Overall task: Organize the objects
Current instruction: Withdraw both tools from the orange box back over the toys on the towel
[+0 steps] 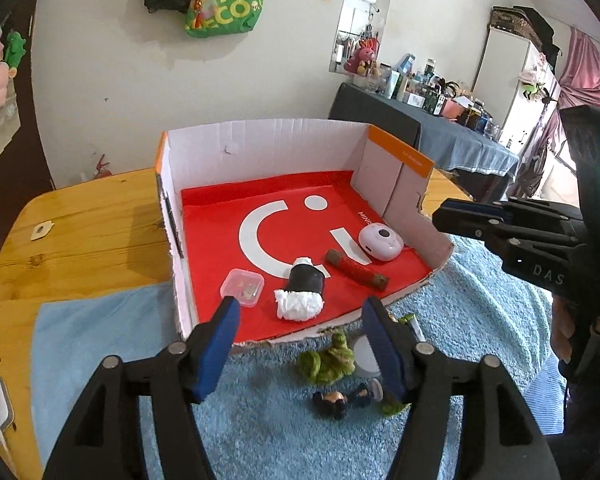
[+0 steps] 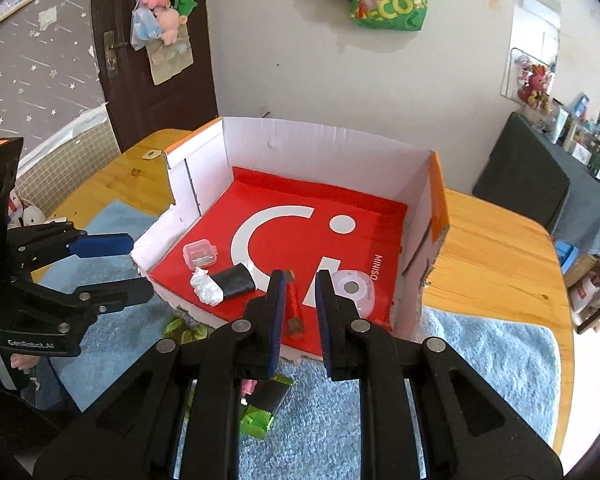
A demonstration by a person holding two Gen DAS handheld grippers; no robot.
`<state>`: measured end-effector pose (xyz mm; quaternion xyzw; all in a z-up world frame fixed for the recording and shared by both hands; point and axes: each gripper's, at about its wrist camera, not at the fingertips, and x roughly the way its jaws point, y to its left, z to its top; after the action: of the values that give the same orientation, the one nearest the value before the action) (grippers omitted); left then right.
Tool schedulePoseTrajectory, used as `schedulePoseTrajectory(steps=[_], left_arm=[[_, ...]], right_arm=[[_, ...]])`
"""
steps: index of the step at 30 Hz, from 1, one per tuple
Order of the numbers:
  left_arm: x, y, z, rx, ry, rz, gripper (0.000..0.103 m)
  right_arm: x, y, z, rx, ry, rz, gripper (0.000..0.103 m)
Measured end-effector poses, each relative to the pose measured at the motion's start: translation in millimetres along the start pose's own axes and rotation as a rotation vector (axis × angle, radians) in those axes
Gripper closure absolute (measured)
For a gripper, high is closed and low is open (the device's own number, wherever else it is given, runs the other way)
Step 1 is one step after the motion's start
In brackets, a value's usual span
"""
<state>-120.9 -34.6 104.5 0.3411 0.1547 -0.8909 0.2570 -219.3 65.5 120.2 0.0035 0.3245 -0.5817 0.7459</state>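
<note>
Nearest, on the blue towel point(image 1: 480, 300), loose items wait outside the box: a small dark-haired figurine point(image 1: 334, 400), a green fuzzy toy point(image 1: 328, 360) and, in the right wrist view, a green packet point(image 2: 260, 412); the left gripper point(image 1: 300, 344) hangs above them with its jaws spread wide and nothing between them; the right gripper point(image 2: 300, 312) hovers over the box's near edge, jaws a little apart and empty, the red stick point(image 2: 294, 308) seen through the gap. Farther in, the cardboard box point(image 1: 268, 144) on the wooden table point(image 1: 80, 232) holds a clear case point(image 1: 243, 287), a black roll with white stuffing point(image 1: 302, 294), the stick and a round white gadget point(image 1: 381, 242). Risks, as I judge them: the torn, low near wall could snag a carried item; the small figurine could slip from a wide grip; the two grippers sit near each other and might collide.
</note>
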Motion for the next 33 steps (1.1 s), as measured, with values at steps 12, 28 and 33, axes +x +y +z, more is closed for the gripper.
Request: schedulePoseTrajectory(steps=[12,28,33], left_arm=[[-19.0,-10.1,-20.1,-0.004,-0.025,0.000,0.035],[-33.8,-11.4,-52.1,-0.062,-0.078,0.067,0.015],[-29.1,-11.5,-66.1,-0.080,-0.067,0.098,0.013]], right_arm=[[-32.6,8.2,-17.9,0.005,-0.083,-0.043,0.020],[-51.8,19.2,-58.8,0.060,-0.114,-0.103,0.017],[-49.7,19.0,-75.7,0.089,-0.105,-0.124,0.017]])
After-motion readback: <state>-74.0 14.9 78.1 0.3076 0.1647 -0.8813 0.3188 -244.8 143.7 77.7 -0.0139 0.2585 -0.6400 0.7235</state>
